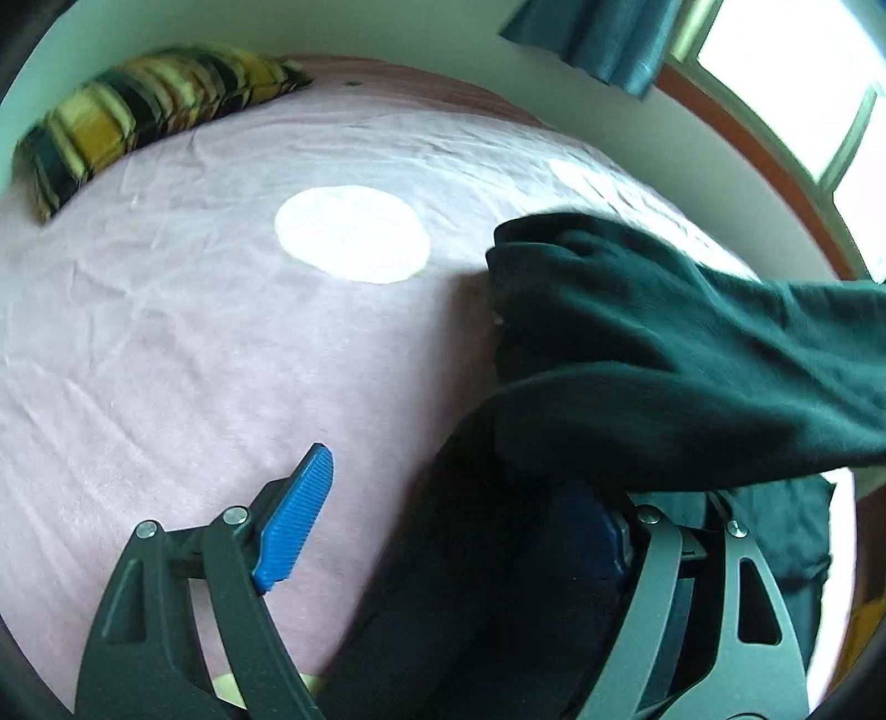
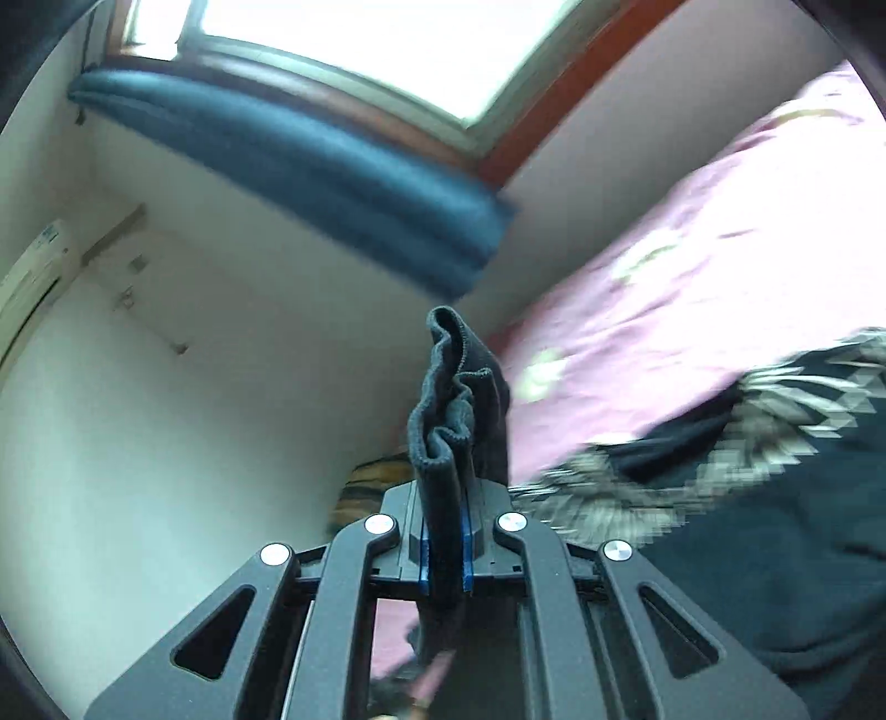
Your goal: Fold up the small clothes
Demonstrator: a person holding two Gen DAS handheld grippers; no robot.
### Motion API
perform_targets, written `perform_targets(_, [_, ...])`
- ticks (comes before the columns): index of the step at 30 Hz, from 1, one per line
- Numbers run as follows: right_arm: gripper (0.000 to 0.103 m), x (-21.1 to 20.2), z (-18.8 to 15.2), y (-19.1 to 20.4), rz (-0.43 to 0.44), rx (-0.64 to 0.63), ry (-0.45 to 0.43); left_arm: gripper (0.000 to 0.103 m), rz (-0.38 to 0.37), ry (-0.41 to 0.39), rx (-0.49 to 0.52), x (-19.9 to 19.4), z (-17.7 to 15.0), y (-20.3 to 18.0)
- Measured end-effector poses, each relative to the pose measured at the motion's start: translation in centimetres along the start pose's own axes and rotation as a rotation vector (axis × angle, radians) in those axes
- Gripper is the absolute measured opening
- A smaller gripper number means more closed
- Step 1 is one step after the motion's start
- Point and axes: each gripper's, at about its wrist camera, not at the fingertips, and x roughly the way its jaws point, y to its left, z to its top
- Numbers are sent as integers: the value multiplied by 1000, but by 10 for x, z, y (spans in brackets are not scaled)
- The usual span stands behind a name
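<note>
- My left claw (image 1: 459, 531) stands with jaws wide apart over the bed (image 1: 166, 332); one blue pad (image 1: 296, 520) shows against bare pink sheet, the other is buried under the dark garment (image 1: 664, 354), and I cannot see either pad pressing on it.
- Only the left wrist view shows that garment stretched from the right edge down across the claw, plus a pale round patch (image 1: 351, 232) on the sheet and a striped pillow (image 1: 138, 116) at the far edge.
- My right claw (image 2: 446, 548) is clamped on a bunched dark hem (image 2: 454, 399), lifted before the white wall (image 2: 166, 387).
- Only the right wrist view shows the garment's white patterned print (image 2: 775, 410), lying over the bed's near side.
- Open sheet lies left of the garment; the window (image 2: 360, 44) and blue curtain (image 2: 310, 183) border the bed's far side.
</note>
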Motion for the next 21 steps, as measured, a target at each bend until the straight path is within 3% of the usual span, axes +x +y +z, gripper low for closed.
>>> perform_targets(6, [7, -40, -19, -113, -192, 149, 5, 82, 17, 47, 40, 14, -11, -11])
perform_targets(10, [7, -37, -37, -173, -260, 263, 85, 82, 30, 46, 64, 11, -13, -14])
perform_targets(14, [7, -36, -42, -178, -270, 247, 105, 82, 13, 61, 60, 6, -16, -13])
perform_targets(19, [8, -32, -37, -170, -280, 196, 125, 82, -160, 55, 20, -24, -27, -7])
perform_targets(21, [8, -28, -38, -175, -286, 189, 130, 82, -193, 31, 10, -36, -27, -6])
